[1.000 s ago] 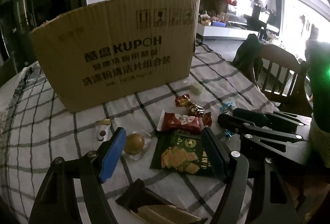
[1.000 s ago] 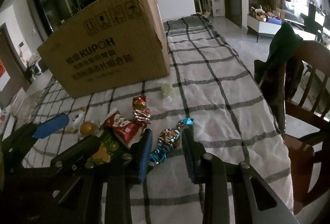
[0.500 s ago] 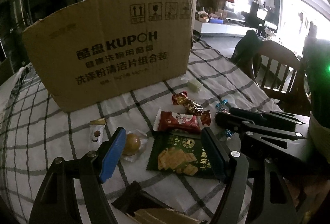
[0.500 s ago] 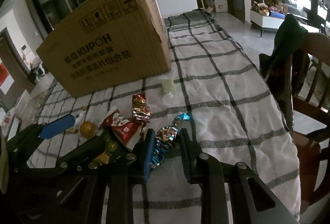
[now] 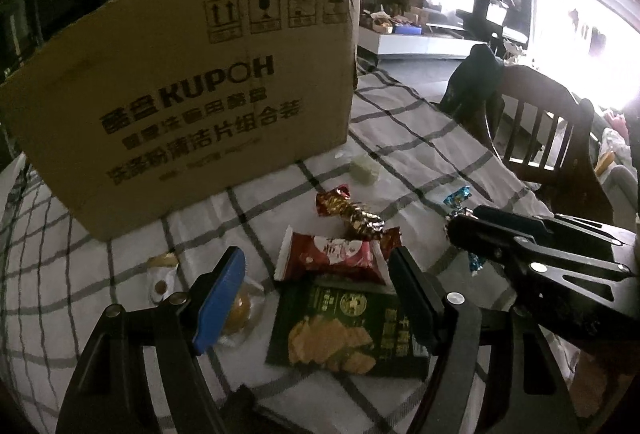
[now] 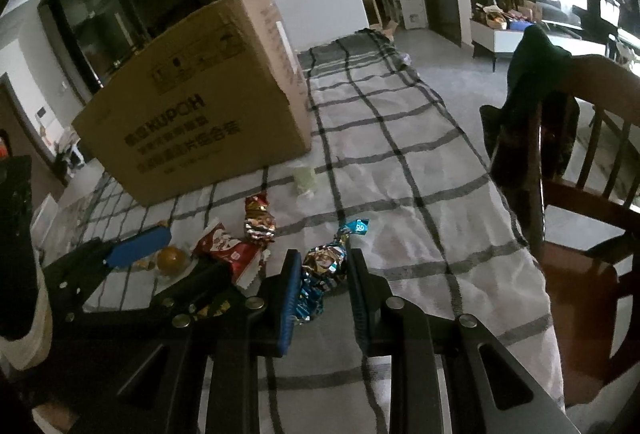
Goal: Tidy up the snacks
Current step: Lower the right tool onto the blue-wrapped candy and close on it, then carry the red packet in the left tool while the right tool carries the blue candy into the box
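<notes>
Snacks lie on a checked tablecloth in front of a large cardboard box (image 5: 188,106). My left gripper (image 5: 316,290) is open above a green cracker packet (image 5: 344,326) and a red snack packet (image 5: 332,258), with a round yellow pastry (image 5: 240,308) by its blue left finger. A gold-red candy (image 5: 352,212) lies beyond. My right gripper (image 6: 324,274) is shut on a blue-and-silver twisted candy (image 6: 324,266), held just above the cloth. In the left wrist view the right gripper (image 5: 460,230) shows at the right, with the candy's blue end (image 5: 458,198) poking out.
A pale green wrapped sweet (image 6: 304,180) lies near the box corner (image 6: 304,138). A small sachet (image 5: 160,278) lies at the left. A wooden chair with a dark garment (image 6: 540,106) stands at the table's right edge. A dark packet (image 5: 240,402) sits under the left gripper.
My right gripper has closed tighter on the blue candy and lifted it slightly. My left gripper has moved forward, closer to the box and over the packets.
</notes>
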Demonstrator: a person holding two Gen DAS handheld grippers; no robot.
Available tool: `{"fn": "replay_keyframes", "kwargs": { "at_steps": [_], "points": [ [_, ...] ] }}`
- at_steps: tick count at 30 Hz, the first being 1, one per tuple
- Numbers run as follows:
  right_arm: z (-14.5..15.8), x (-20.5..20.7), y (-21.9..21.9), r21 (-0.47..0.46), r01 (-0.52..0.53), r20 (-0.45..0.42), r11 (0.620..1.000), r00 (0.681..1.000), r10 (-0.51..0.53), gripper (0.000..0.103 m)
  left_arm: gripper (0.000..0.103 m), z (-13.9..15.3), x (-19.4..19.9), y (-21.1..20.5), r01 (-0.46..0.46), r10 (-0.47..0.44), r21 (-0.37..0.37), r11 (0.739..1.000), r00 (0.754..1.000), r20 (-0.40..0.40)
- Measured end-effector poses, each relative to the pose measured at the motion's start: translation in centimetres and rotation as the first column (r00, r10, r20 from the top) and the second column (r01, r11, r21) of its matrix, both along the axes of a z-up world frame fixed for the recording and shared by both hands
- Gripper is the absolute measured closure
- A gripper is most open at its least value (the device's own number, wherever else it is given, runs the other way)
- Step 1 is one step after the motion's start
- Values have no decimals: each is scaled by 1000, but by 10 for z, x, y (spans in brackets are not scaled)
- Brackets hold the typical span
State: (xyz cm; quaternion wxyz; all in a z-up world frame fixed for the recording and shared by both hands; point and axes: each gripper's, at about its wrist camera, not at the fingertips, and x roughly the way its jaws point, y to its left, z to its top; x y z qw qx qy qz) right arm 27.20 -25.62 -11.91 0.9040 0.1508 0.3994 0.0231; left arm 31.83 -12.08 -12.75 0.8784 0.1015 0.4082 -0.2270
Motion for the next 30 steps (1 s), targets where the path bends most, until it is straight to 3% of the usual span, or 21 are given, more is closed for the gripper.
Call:
{"fn": "replay_keyframes", "kwargs": {
  "at_steps": [7,15,22,30],
  "points": [
    [-1,3,-1,14,3,0,1000,1000,-3,78,39,-12,9,-9,25,-25,18,1000,999,-36],
    [-2,4,1,27,-5,2,1000,1000,5,78,55,-14,8,-8,26,-27,-16,1000,998,-62],
    [1,1,2,29,-12,11,1000,1000,12,78,58,-8,1,-2,1,-2,-25,1000,999,-41],
    [17,-4,6,37,-30,45,999,999,28,78,58,19,-8,10,-32,31,-67,997,999,-8]
  ]
}}
